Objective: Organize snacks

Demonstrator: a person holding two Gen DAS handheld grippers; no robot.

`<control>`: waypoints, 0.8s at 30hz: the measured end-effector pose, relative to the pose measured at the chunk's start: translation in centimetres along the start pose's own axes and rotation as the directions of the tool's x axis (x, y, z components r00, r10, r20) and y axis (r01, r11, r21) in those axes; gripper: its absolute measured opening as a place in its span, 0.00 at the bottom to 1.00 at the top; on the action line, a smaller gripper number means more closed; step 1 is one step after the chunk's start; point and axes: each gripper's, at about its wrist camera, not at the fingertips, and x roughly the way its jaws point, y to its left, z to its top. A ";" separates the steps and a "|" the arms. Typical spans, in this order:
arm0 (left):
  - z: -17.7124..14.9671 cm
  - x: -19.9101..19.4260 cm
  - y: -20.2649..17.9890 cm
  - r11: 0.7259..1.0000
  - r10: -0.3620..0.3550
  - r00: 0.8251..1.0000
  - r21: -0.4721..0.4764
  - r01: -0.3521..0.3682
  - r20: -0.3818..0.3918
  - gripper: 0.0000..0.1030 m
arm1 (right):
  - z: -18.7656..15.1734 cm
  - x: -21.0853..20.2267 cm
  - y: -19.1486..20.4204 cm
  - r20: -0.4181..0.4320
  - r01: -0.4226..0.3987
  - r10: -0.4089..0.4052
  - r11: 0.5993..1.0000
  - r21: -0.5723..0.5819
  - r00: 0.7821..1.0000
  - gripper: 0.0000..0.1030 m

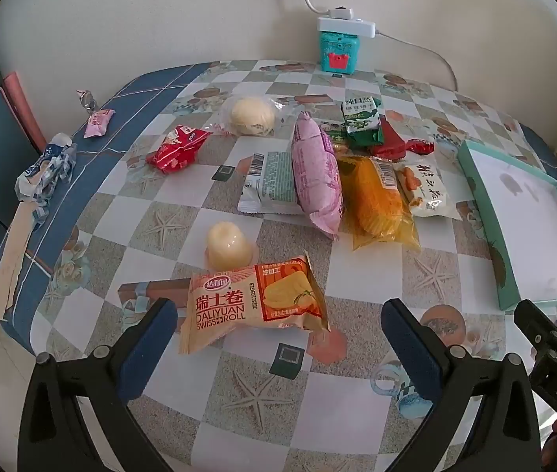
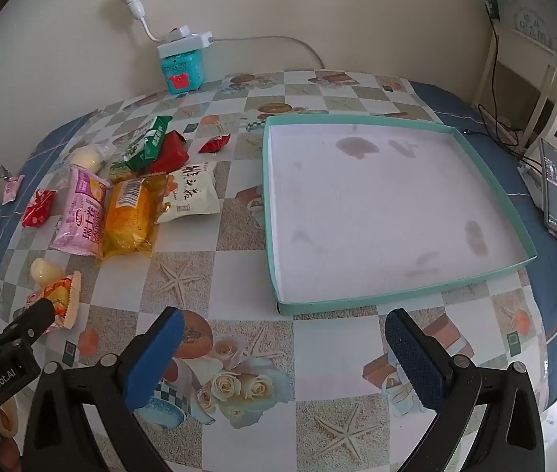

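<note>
My left gripper (image 1: 282, 338) is open and points down at the table. An orange Swiss roll packet (image 1: 255, 303) lies just ahead between its fingers, untouched. Behind it stands a pale jelly cup (image 1: 227, 246). Farther back lie a pink packet (image 1: 316, 173), a yellow packet (image 1: 377, 200), a white packet (image 1: 426, 187), a green packet (image 1: 361, 122), a red packet (image 1: 178, 149) and a wrapped round bun (image 1: 251, 116). My right gripper (image 2: 286, 354) is open and empty over the tablecloth, just in front of the teal tray (image 2: 396, 293), which holds nothing.
A teal box with a power strip (image 1: 337, 51) stands against the wall. A crumpled blue-white wrapper (image 1: 46, 169) and a small pink candy (image 1: 99, 122) lie near the left table edge. A phone (image 2: 554, 185) rests at the right edge.
</note>
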 end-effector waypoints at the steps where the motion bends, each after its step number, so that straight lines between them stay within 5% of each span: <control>1: 0.0 0.0 0.0 1.000 0.000 1.000 0.000 0.000 0.001 1.00 | 0.0 0.0 0.0 0.001 0.000 0.000 1.000 0.000 1.000 1.00; 24: -0.1 0.0 0.0 1.000 0.001 1.000 0.001 -0.001 0.001 1.00 | 0.1 0.0 -0.1 0.000 -0.001 0.001 1.000 0.000 1.000 1.00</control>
